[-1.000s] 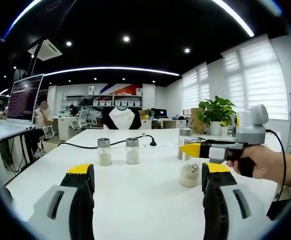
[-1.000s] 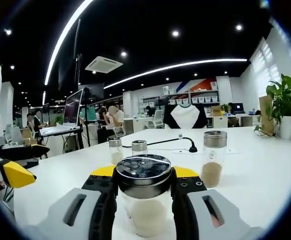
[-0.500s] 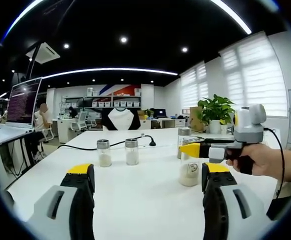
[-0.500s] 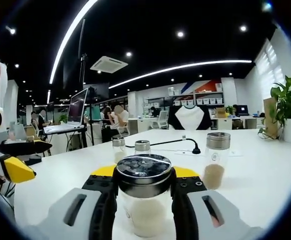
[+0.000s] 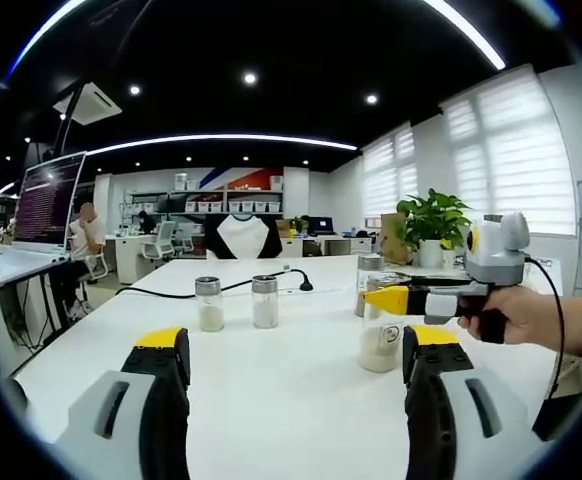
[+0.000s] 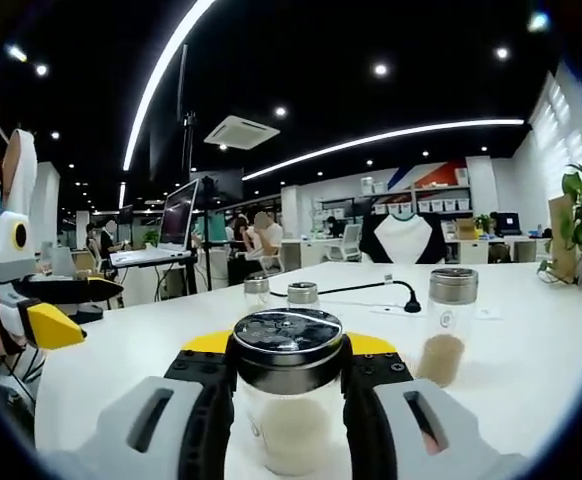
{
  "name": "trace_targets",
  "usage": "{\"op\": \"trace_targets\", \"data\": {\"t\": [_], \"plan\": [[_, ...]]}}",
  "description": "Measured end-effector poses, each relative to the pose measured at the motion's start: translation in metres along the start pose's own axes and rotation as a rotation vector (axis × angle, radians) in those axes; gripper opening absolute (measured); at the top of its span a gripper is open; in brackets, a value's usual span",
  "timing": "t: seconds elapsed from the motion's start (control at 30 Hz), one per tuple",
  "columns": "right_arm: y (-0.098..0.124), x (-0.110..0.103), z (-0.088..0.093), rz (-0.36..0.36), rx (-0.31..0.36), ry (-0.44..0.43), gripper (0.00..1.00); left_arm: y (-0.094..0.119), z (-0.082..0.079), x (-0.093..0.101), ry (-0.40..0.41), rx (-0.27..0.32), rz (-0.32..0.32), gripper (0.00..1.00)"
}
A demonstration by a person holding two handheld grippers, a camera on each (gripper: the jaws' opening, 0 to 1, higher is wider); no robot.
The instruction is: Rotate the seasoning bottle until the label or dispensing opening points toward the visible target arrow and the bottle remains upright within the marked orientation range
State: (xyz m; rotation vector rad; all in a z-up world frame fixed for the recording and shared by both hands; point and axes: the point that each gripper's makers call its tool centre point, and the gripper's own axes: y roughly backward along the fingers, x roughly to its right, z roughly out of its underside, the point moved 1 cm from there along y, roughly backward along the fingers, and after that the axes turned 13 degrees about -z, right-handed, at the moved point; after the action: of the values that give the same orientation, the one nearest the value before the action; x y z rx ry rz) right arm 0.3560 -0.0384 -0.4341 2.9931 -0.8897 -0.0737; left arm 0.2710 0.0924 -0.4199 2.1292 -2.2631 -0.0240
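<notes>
A glass seasoning bottle [image 6: 286, 425] with a perforated metal lid and pale powder inside stands upright on the white table [image 6: 531, 370]. My right gripper [image 6: 287, 350] is shut on it just under the lid. In the left gripper view the same bottle [image 5: 379, 345] stands at the right, with the right gripper [image 5: 396, 300] clamped on it and a hand behind it. My left gripper [image 5: 296, 345] is open low over the table, nothing between its jaws. It also appears at the left edge of the right gripper view as the left gripper [image 6: 46, 310].
Two small lidded shakers [image 5: 209, 303] [image 5: 264, 301] stand mid-table, by a black cable [image 5: 171, 293]. A taller bottle with brown powder [image 6: 449, 325] stands right of the held one. A potted plant [image 5: 433, 222] sits far right, a laptop [image 5: 46, 195] far left. Office desks and people lie beyond.
The right gripper has turned a little to the left with the bottle in it, so the background in its view slid right. The left gripper has hardly moved.
</notes>
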Motion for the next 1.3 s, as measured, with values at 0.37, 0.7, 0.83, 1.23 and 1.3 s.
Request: {"op": "trace_targets", "data": {"t": [0.37,0.7,0.83,1.23,1.3], "plan": [[-0.0018,-0.0042,-0.0001,-0.137,0.008,0.002,0.39,-0.0004,-0.0013,0.0002,-0.003,0.003,0.003,0.93],[-0.0026,-0.0058,-0.0010,-0.237,0.014,0.000,0.39,-0.0013,-0.0007,0.0000,-0.001,0.000,0.004,0.93],[-0.0031,-0.0067,-0.0010,-0.256,0.014,0.000,0.40,-0.0017,0.0004,0.0001,0.000,-0.004,0.004,0.93],[-0.0029,-0.0086,-0.0005,-0.282,0.014,-0.001,0.40,-0.0020,0.0004,0.0015,-0.005,-0.003,0.009,0.93],[-0.0031,-0.0088,-0.0004,-0.283,0.014,-0.002,0.40,-0.0020,0.0004,0.0019,-0.005,-0.005,0.010,0.93]]}}
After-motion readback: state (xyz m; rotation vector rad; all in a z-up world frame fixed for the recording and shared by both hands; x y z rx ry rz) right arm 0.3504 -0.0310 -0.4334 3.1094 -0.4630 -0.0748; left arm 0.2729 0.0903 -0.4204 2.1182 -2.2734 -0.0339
